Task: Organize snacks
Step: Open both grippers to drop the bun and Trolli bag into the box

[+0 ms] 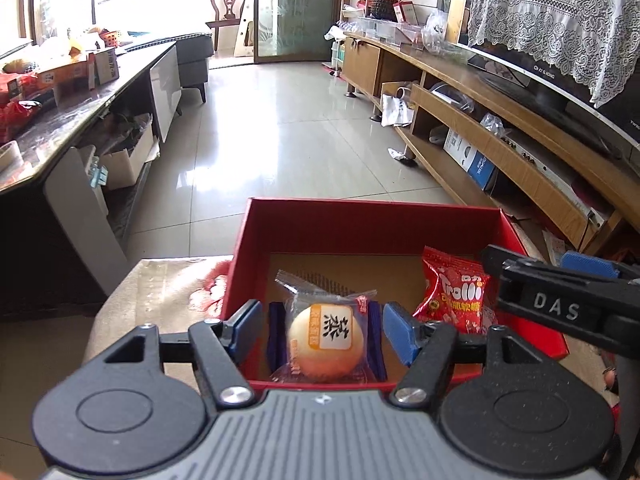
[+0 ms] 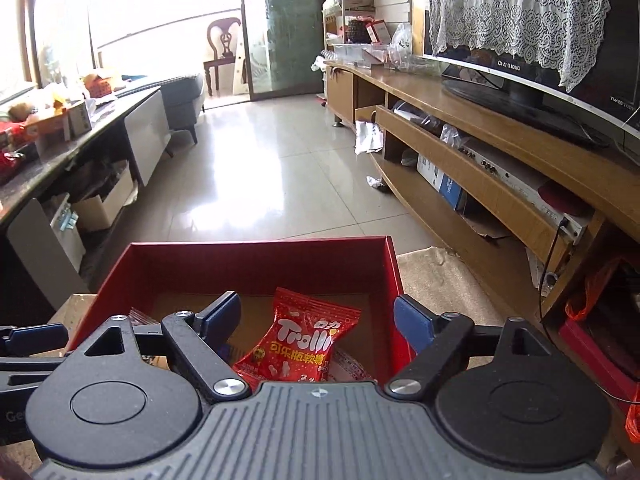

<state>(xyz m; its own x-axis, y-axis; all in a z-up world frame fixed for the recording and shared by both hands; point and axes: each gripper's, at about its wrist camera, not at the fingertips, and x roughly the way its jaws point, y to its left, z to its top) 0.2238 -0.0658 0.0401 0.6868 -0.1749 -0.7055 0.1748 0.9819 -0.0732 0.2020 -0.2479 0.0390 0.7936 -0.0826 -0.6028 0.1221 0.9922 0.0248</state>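
Observation:
A red open box [image 1: 360, 220] stands on a small cloth-covered table, and it also shows in the right wrist view [image 2: 248, 252]. In it lie a clear-wrapped round bun with a Chinese label [image 1: 326, 338] and a red Trolli gummy bag [image 1: 452, 292], which also shows in the right wrist view [image 2: 298, 340]. My left gripper [image 1: 324, 330] is open, its blue pads either side of the bun without touching it. My right gripper [image 2: 318, 320] is open over the Trolli bag, which lies loose between its pads. The right gripper's body enters the left wrist view [image 1: 560, 304] at the right.
A wooden TV stand [image 2: 480, 128] with a lace-draped TV [image 2: 532, 60] runs along the right. A dark counter [image 1: 72, 120] cluttered with snack packs and boxes runs along the left. Shiny tiled floor [image 1: 280, 128] lies between, with a chair [image 1: 228, 4] and glass door beyond.

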